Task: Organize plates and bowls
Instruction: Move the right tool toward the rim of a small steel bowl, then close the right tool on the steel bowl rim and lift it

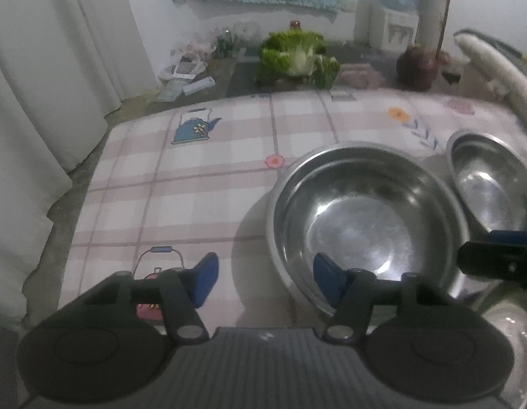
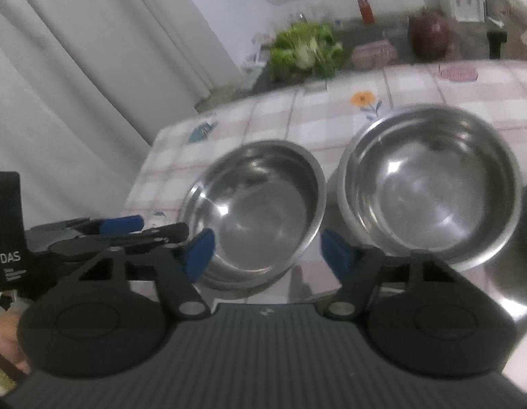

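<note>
While the left wrist view shows a teapot print (image 1: pixel 194 126) on the checked tablecloth (image 1: pixel 208 184), right view shows both steel bowls whole, left bowl (image 2: pixel 254 204) near, right bowl (image 2: pixel 433 180) just beside, left gripper (image 1: pixel 263 277) and right gripper (image 2: pixel 266 255) jaws spread, pinching nothing, cabbage (image 1: pixel 297 56) far behind.

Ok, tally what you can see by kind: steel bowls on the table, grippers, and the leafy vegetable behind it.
Steel bowls: 2, the left bowl and the right bowl; I cannot tell whether others are nested beneath them.
Grippers: 2, the left gripper and the right gripper.
Leafy vegetable: 1
Total: 5
</note>
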Motion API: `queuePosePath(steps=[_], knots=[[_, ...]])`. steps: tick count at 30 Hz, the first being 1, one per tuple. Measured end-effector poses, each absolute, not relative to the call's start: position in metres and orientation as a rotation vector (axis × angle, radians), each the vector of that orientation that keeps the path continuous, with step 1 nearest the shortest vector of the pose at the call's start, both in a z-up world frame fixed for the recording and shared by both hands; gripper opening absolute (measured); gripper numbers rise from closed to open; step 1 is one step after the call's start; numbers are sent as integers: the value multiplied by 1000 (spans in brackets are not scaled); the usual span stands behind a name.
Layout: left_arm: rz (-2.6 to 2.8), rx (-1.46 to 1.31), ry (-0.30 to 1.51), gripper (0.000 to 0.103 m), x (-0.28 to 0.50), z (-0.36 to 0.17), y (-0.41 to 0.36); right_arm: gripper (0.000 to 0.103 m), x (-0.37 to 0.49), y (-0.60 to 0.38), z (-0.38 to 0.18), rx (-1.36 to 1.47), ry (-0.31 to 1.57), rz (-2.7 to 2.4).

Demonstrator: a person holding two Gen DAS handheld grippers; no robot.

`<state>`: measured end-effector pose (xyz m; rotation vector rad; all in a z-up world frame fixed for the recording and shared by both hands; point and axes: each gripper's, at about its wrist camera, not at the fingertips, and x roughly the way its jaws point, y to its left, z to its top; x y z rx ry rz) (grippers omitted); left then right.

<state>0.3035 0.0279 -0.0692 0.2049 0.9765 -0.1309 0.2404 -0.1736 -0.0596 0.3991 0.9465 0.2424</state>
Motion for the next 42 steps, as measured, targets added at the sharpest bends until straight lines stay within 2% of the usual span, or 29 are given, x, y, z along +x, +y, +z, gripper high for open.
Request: queuePosePath(steps=[2, 8, 10, 16, 23, 29, 42], knots=[[-120, 231, 985, 46, 307, -75, 24, 53, 246, -171, -66, 389, 962, 238], [-103, 267, 989, 31, 312, -78, 23, 43, 261, -165, -78, 342, 981, 233], [-82, 266, 993, 30, 312, -78, 29, 35, 265, -161, -82, 331, 986, 245], [-49, 226, 1016, 31, 310, -77, 64, 22, 267, -146, -79, 311, 967, 348], [-50, 211, 1030, 34, 312, -79, 69, 19, 280, -141, -82, 282, 949, 327], [-44, 185, 1044, 33, 315, -84, 66, 12, 289, -131, -86, 243, 939, 335], [-39, 180, 1025, 31, 311, -72, 64, 11, 284, -128, -76, 212, 907, 334]])
